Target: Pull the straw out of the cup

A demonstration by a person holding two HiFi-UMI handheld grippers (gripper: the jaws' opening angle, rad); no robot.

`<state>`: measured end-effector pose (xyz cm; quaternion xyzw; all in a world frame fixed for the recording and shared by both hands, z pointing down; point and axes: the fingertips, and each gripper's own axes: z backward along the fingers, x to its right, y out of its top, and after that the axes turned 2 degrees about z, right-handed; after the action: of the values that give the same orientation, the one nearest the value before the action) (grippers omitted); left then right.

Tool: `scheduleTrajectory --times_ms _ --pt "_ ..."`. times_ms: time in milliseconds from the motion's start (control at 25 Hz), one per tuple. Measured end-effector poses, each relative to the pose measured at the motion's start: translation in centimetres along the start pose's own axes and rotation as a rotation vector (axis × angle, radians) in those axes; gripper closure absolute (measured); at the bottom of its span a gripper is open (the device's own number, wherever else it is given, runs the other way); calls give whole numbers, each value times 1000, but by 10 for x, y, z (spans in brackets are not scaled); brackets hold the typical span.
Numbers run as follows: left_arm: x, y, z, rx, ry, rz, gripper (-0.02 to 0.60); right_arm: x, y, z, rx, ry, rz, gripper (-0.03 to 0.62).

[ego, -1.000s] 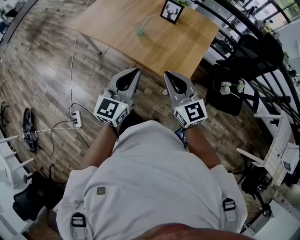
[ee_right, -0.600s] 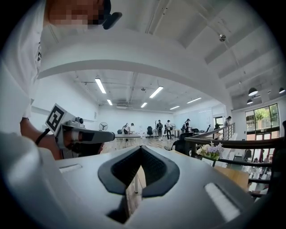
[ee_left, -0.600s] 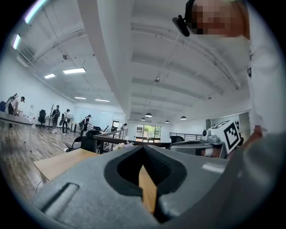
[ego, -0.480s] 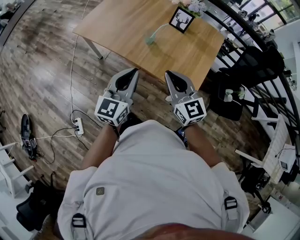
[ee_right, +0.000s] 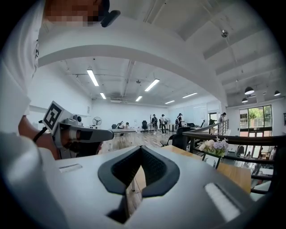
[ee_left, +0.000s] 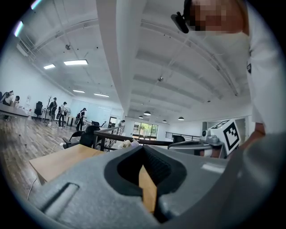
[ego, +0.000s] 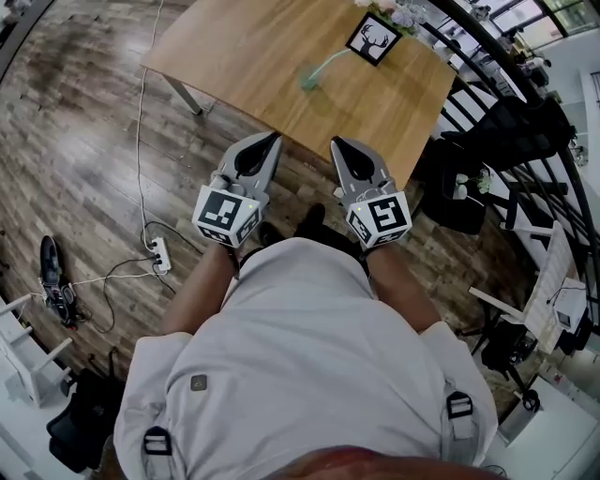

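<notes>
A pale green cup (ego: 308, 81) stands on a wooden table (ego: 234, 52) ahead of me, and a light straw (ego: 333, 62) leans out of it toward the upper right. In the head view both grippers are held side by side in front of the person's body, short of the table's near edge. My left gripper (ego: 272, 139) is shut with nothing in it, its jaw tips meeting (ee_left: 144, 150). My right gripper (ego: 339, 142) is shut and empty too (ee_right: 141, 148). The cup does not show in either gripper view.
A framed deer picture (ego: 376, 39) and flowers (ego: 398, 11) stand at the table's far end. A black chair (ego: 506, 112) and a railing lie to the right. A power strip (ego: 157, 250) with cables lies on the wood floor at left.
The table and cup have slid nearer to the grippers in the head view as the person walks toward them. Both grippers stay shut, side by side.
</notes>
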<state>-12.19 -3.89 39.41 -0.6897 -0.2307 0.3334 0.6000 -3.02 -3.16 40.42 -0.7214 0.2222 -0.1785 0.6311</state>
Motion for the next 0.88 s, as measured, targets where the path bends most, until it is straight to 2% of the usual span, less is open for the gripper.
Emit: scheduleTrajectory --times_ms 200,480,880 --pt "-23 0 -26 -10 26 4 577 28 -6 -26 -5 11 -23 583" --pt "-42 7 -95 -21 58 -15 578 95 -10 -60 2 41 -46 583" --pt "-51 -5 -189 -77 79 -25 578 179 -36 -93 -37 89 -118 571"
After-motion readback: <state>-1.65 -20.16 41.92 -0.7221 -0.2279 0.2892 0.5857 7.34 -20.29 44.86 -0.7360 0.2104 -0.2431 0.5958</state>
